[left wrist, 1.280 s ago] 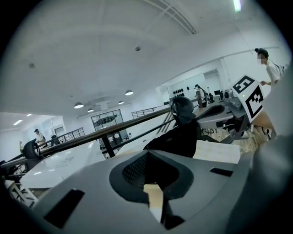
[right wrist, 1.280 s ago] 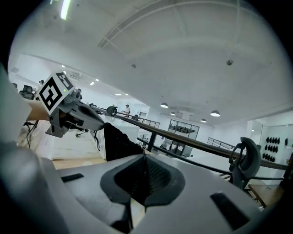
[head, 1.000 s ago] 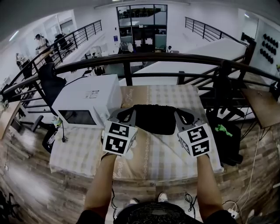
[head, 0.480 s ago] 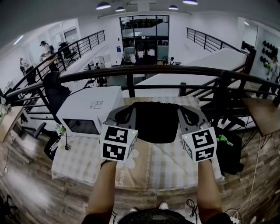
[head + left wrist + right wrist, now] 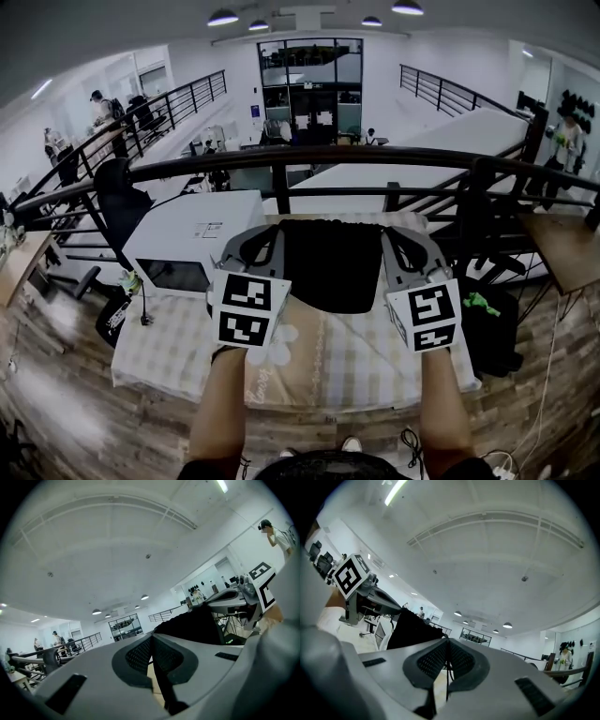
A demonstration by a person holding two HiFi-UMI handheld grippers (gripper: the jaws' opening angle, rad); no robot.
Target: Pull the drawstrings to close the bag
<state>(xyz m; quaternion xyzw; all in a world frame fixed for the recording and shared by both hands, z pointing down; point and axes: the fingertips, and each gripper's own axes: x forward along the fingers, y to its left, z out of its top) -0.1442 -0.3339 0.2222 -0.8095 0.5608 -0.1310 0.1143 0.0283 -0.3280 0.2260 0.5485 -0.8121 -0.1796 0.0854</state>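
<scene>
A black drawstring bag (image 5: 330,264) hangs between my two grippers above the checked table (image 5: 319,352). My left gripper (image 5: 270,234) holds its left upper corner and my right gripper (image 5: 394,234) its right upper corner. In the left gripper view the jaws (image 5: 151,637) are shut on a black drawstring (image 5: 161,686), with the bag (image 5: 197,625) just beyond them. The right gripper view shows its jaws (image 5: 446,641) shut on a thin drawstring (image 5: 446,677), the bag (image 5: 410,630) off to the left. The bag's mouth is hidden.
A white box-shaped appliance (image 5: 192,230) stands on the table's left part, close to my left gripper. A dark metal railing (image 5: 375,155) runs behind the table. A black object with a green patch (image 5: 483,305) sits off the table's right side.
Both grippers have risen and drawn the bag up off the table. It lay low and flat before and now hangs taller between them.
</scene>
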